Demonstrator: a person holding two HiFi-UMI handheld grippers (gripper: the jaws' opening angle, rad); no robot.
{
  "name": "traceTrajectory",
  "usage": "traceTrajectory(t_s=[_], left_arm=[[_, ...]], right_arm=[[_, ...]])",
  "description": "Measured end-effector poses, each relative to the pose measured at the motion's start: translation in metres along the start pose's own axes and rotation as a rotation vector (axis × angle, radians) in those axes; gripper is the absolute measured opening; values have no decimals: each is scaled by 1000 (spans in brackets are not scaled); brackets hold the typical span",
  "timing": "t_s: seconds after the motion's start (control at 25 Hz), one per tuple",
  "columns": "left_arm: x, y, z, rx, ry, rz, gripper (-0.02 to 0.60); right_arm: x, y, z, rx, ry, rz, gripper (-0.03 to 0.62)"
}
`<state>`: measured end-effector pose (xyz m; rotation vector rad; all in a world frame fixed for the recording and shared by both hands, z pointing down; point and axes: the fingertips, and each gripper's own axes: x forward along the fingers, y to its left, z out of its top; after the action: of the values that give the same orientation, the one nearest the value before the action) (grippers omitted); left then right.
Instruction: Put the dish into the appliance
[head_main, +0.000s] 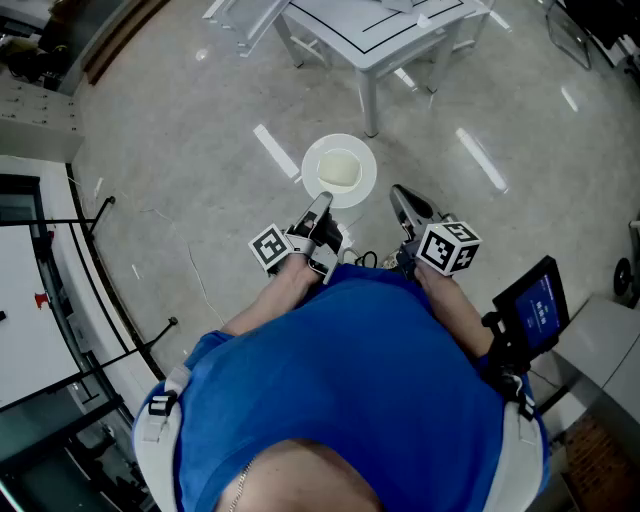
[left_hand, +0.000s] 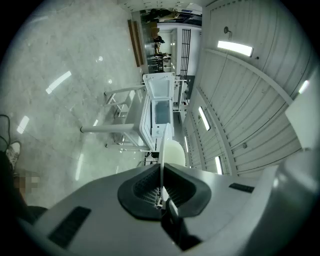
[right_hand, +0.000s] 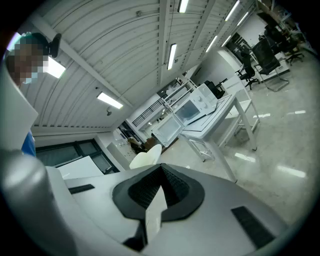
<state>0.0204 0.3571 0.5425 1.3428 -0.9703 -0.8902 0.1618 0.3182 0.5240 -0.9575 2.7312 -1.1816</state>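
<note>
Dish (head_main: 340, 170): a round white dish with a cream centre, carried level above the floor (head_main: 180, 150) in front of the person. It is well apart from the microwave oven (right_hand: 195, 106), which stands on a white worktop (right_hand: 220, 120) with its door (right_hand: 167, 131) swung open.

Left gripper (head_main: 322, 205): jaws closed on the dish's near rim. The left gripper view shows the rim edge-on between the pads and the rest of the dish projecting beyond the fingertips.

Right gripper (head_main: 403, 203): just beside the dish on its right, not touching it. Its jaws are together with nothing between them.

Step in hand, as judged: carrying the dish toward the open oven. Because the hold is a pinch at one edge only, the dish is best kept level and moved steadily. It should be lined up square with the cavity and fed in far rim first, clear of the door.
</note>
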Motion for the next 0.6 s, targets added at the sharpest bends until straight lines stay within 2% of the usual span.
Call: traceTrajectory(t_s=[0.6], left_arm=[[3, -1, 4, -7, 11, -4, 15]], right_arm=[[5, 10, 3, -49, 17, 0, 2]])
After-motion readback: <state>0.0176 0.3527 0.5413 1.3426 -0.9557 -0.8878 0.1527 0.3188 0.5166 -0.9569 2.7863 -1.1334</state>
